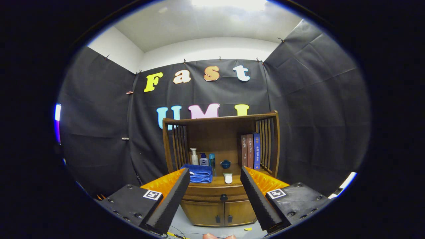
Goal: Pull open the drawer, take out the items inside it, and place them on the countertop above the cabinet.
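Observation:
A wooden cabinet (219,199) stands against the booth wall, well beyond my fingers. Its drawer (212,192) is closed, with a small dark knob (224,198) at its middle. The countertop (219,181) above the drawer carries a folded blue towel (199,173), a small white object (228,178), three small bottles (202,159) and a little blue bowl (225,163). My gripper (215,174) is open and holds nothing; the cabinet shows in the wide gap between its fingers. The drawer's contents are hidden.
Three upright books (250,151) lean at the right of the shelf, under a slatted wooden hutch (220,119). Two lower doors (219,212) sit below the drawer. Cables and a yellow scrap (248,228) lie on the pale floor in front.

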Demonstrator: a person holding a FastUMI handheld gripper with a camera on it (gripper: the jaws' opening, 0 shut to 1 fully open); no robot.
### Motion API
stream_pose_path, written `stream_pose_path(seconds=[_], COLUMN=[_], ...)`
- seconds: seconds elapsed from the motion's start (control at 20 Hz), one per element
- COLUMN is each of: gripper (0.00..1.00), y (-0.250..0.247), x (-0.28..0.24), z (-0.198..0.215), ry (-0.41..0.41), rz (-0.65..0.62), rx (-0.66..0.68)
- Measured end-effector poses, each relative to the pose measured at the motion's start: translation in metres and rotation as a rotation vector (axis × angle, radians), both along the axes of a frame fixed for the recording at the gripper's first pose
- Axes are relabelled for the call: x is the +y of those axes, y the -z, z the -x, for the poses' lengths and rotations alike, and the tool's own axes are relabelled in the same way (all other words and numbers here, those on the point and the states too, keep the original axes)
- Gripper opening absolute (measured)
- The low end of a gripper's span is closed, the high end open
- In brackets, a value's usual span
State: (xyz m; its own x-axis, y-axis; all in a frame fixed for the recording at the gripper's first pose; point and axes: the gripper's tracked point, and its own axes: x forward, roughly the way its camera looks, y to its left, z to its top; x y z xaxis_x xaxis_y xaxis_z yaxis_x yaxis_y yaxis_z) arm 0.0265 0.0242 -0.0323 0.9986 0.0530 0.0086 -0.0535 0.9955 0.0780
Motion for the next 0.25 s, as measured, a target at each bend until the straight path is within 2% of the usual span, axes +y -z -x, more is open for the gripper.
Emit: stream_pose_path(seconds=[0.25], gripper=[0.99], y=[0.0009], x=[0.0013], z=[0.0014], ry=[0.0], rz=[0.008], rx=[-0.005])
